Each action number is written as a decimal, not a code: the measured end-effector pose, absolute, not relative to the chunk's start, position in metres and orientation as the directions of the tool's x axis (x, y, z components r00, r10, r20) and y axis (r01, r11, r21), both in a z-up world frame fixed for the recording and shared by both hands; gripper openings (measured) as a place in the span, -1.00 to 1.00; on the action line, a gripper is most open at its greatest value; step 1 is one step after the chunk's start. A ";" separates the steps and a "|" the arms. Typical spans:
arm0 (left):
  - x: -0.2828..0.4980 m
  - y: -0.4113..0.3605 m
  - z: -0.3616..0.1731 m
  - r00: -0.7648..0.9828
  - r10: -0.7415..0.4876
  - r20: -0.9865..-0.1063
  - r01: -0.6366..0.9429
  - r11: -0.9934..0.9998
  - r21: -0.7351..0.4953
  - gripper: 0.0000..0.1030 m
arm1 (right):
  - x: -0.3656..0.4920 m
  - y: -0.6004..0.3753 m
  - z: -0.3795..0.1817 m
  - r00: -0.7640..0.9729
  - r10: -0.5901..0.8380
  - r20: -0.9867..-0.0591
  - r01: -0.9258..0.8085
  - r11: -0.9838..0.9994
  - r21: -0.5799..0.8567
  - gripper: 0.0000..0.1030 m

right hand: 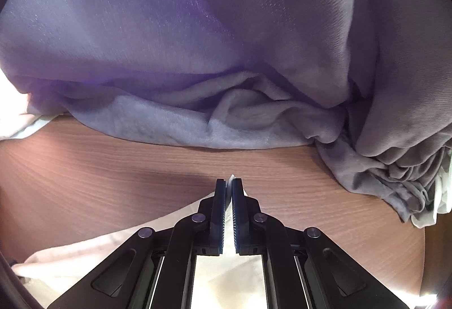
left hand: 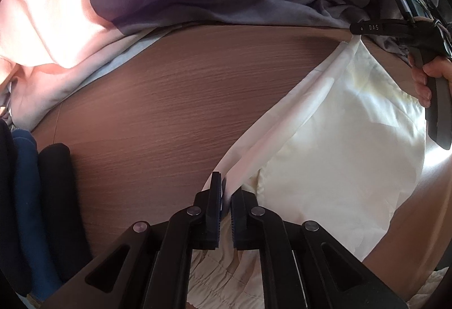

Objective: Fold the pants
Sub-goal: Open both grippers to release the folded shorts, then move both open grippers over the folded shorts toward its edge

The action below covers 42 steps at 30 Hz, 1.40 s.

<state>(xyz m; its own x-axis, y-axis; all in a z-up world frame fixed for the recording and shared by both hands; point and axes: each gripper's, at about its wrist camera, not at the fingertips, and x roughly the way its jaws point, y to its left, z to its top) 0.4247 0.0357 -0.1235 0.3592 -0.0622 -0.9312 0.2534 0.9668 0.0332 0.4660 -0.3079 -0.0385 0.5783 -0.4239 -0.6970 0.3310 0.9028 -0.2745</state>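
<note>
The white pants [left hand: 333, 122] lie on the wooden table [left hand: 175, 99], stretched from lower centre to upper right in the left wrist view. My left gripper [left hand: 227, 190] is shut on the pants' edge near the gathered waistband. My right gripper [left hand: 356, 31] shows at the upper right, pinching the far corner of the pants, a hand on its handle. In the right wrist view my right gripper [right hand: 229, 190] is shut on a thin white fold of the pants [right hand: 93, 249], which trail back to the lower left.
A purple-grey cloth [right hand: 197, 54] is heaped along the far side of the table [right hand: 113, 162]. A pink cloth [left hand: 48, 26] lies at the upper left. Dark blue and black folded garments [left hand: 34, 196] are stacked at the left edge.
</note>
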 end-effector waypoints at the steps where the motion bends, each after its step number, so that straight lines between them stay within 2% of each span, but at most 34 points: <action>1: 0.425 0.036 -0.124 0.360 -0.060 -0.931 0.250 0.968 0.034 -0.77 | 0.467 -0.308 -0.039 0.579 -0.422 -0.698 0.331 0.904 -0.272 -0.89; 2: 0.425 0.036 -0.124 0.364 -0.054 -0.930 0.244 0.969 0.040 -0.68 | 0.468 -0.308 -0.039 0.579 -0.422 -0.698 0.331 0.904 -0.272 -0.87; 3: 0.425 0.037 -0.123 0.370 -0.052 -0.928 0.241 0.970 0.041 -0.62 | 0.469 -0.308 -0.039 0.577 -0.426 -0.697 0.331 0.902 -0.277 -0.76; 4: 0.424 0.037 -0.122 0.379 -0.052 -0.924 0.237 0.970 0.043 -0.42 | 0.467 -0.309 -0.040 0.576 -0.429 -0.696 0.327 0.901 -0.285 -0.50; 5: 0.424 0.038 -0.119 0.390 -0.050 -0.919 0.235 0.971 0.046 -0.29 | 0.467 -0.308 -0.039 0.580 -0.429 -0.693 0.323 0.902 -0.288 -0.33; 6: 0.422 0.039 -0.115 0.406 -0.049 -0.912 0.233 0.971 0.051 -0.26 | 0.465 -0.305 -0.037 0.588 -0.431 -0.685 0.321 0.901 -0.291 -0.12; 9: 0.419 0.041 -0.104 0.442 -0.043 -0.896 0.219 0.974 0.061 -0.11 | 0.458 -0.300 -0.032 0.604 -0.448 -0.660 0.324 0.894 -0.310 -0.11; 11: 0.418 0.043 -0.097 0.463 -0.042 -0.886 0.213 0.975 0.065 -0.09 | 0.452 -0.300 -0.026 0.586 -0.423 -0.691 0.320 0.904 -0.283 -0.11; 25: 0.356 0.046 -0.062 0.550 -0.051 -0.833 0.157 0.987 0.043 0.05 | 0.354 -0.271 0.017 0.668 -0.373 -0.644 0.310 0.926 -0.214 -0.11; 37: 0.315 0.054 -0.060 0.597 -0.001 -0.802 0.026 0.999 0.018 0.11 | 0.296 -0.264 0.008 0.660 -0.363 -0.658 0.320 0.928 -0.191 -0.11; 42: 0.291 0.056 -0.073 0.613 0.029 -0.789 -0.047 0.999 0.000 0.11 | 0.269 -0.266 -0.003 0.668 -0.396 -0.630 0.370 0.911 -0.180 -0.11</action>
